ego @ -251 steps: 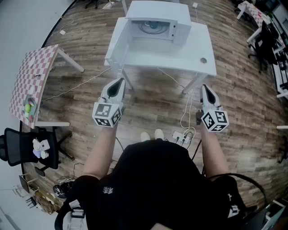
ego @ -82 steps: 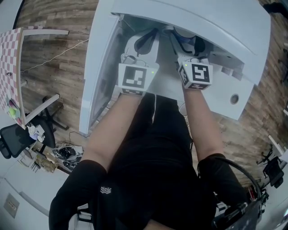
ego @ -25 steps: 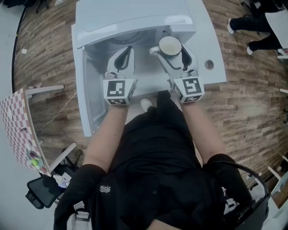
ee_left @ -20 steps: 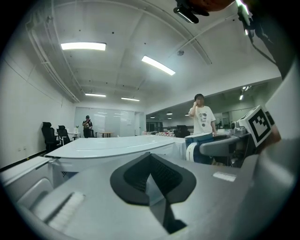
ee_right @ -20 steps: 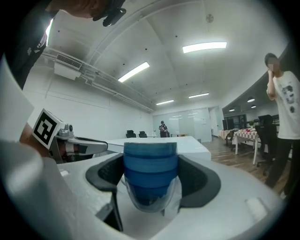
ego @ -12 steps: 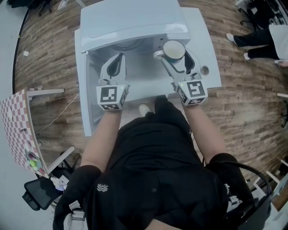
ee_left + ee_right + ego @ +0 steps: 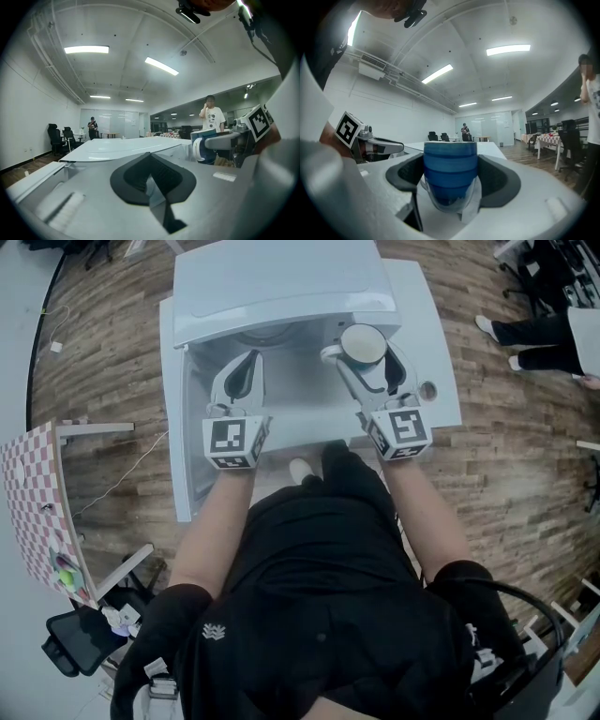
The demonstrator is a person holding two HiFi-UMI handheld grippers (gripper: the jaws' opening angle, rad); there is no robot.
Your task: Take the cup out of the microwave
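The blue cup [image 7: 363,343], white inside, is upright between the jaws of my right gripper [image 7: 364,358], which is shut on it. It hangs in front of the right side of the white microwave [image 7: 281,282], outside the cavity. In the right gripper view the cup [image 7: 450,171] fills the gap between the black pads [image 7: 405,176]. My left gripper [image 7: 246,364] is shut and holds nothing, pointing at the microwave's open front. In the left gripper view its pads [image 7: 126,178] meet, and the cup [image 7: 205,145] shows to the right.
The microwave door [image 7: 176,427] stands open to the left. The microwave rests on a white table [image 7: 433,343] with a cable hole [image 7: 428,388]. A checkered table [image 7: 28,493] and a chair [image 7: 80,652] are at the left. People's legs [image 7: 525,329] show at the right.
Both grippers reached into the microwave seconds ago. Now the right one holds the cup outside it. Over the last second both grippers barely shifted.
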